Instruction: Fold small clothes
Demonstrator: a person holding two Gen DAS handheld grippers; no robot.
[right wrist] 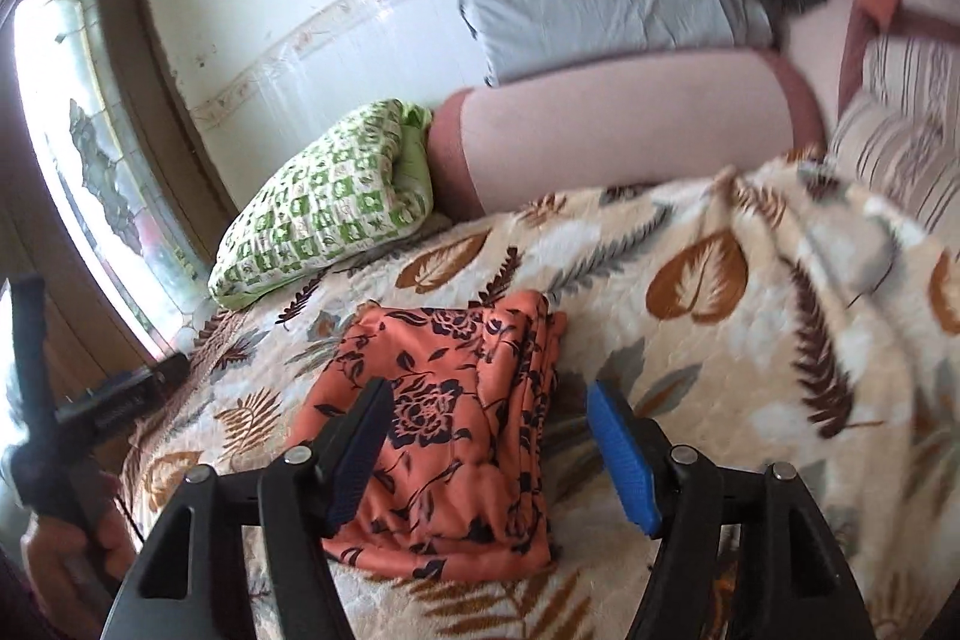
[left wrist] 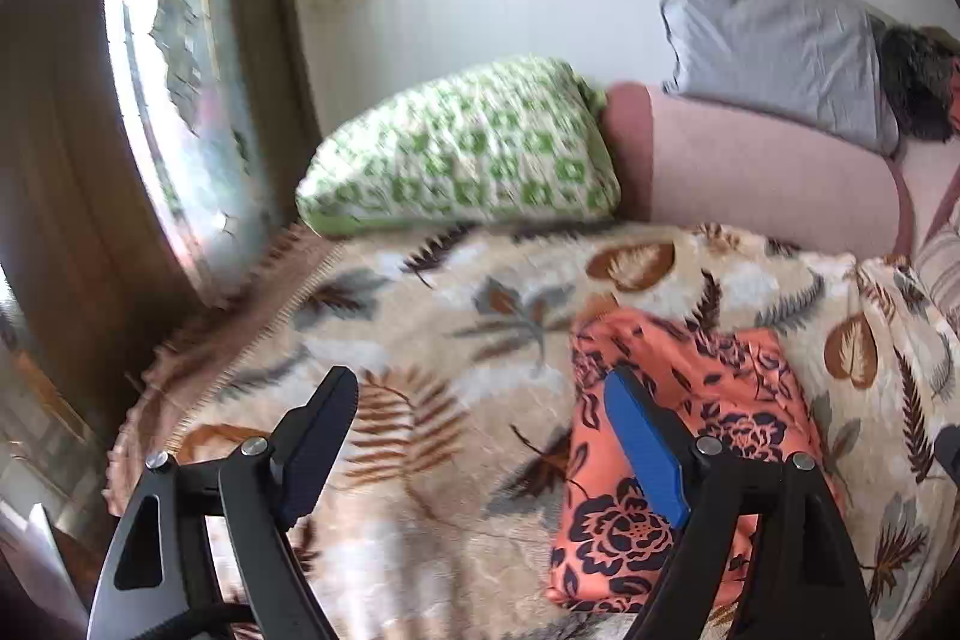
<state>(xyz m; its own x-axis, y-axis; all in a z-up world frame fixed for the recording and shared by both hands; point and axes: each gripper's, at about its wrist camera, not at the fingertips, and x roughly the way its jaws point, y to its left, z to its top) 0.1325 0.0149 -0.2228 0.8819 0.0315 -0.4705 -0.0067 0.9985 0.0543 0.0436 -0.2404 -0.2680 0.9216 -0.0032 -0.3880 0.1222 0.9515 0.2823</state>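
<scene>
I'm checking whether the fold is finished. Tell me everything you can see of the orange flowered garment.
The orange garment is thin, smooth-looking cloth printed with dark navy roses and leaves. It lies folded into a compact, roughly rectangular bundle, with stacked layer edges showing along its right side in the right wrist view. It rests flat on the leaf-patterned blanket, apart from the green checked pillow. Neither the left gripper nor the right gripper holds it; both stand open above it.
</scene>
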